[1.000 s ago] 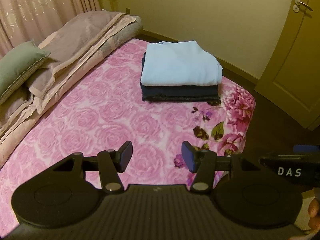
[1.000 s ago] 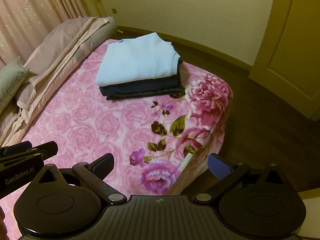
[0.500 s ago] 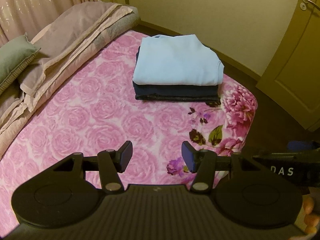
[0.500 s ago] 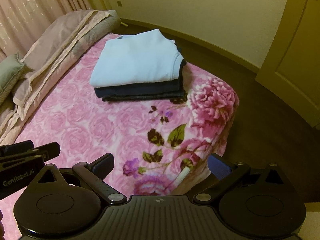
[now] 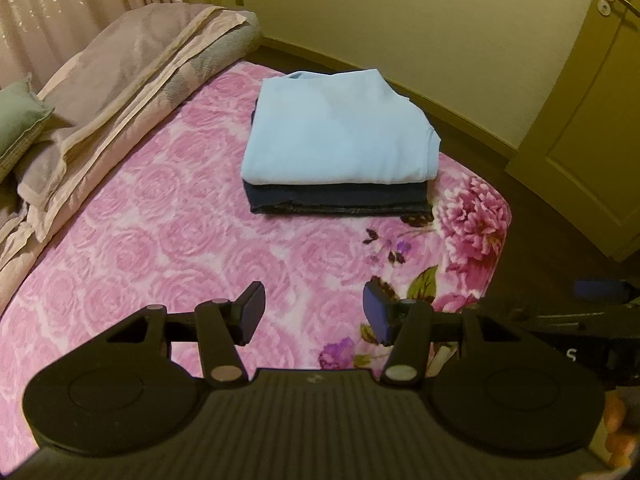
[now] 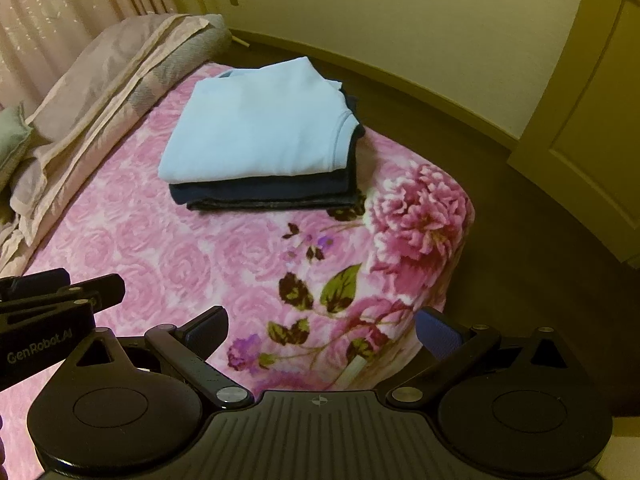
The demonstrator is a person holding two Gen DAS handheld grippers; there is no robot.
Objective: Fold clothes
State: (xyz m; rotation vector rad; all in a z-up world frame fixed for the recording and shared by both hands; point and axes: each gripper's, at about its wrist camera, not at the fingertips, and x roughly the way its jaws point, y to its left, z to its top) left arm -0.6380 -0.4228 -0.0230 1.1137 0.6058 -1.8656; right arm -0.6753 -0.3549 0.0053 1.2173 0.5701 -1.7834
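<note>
A folded light blue garment (image 5: 336,136) (image 6: 260,136) lies on top of folded dark navy clothes (image 5: 340,200) (image 6: 272,194), stacked near the far end of a bed with a pink rose blanket (image 5: 160,248) (image 6: 168,256). My left gripper (image 5: 314,314) hovers open over the blanket, well short of the stack, nothing between its fingers. My right gripper (image 6: 322,328) is open too, wider, above the blanket's flowered corner, and empty. Each gripper shows at the edge of the other's view: the right gripper (image 5: 580,308) and the left gripper (image 6: 60,292).
A folded mauve and beige quilt (image 5: 120,80) and a green cushion (image 5: 20,120) lie along the bed's left side by the curtain (image 5: 80,0). Dark floor (image 6: 540,240), a cream wall and a door (image 5: 592,120) lie beyond the bed's right edge.
Both grippers have moved forward toward the clothes stack, which now looks larger and nearer in both views. Both pairs of jaws stay as wide as before.
</note>
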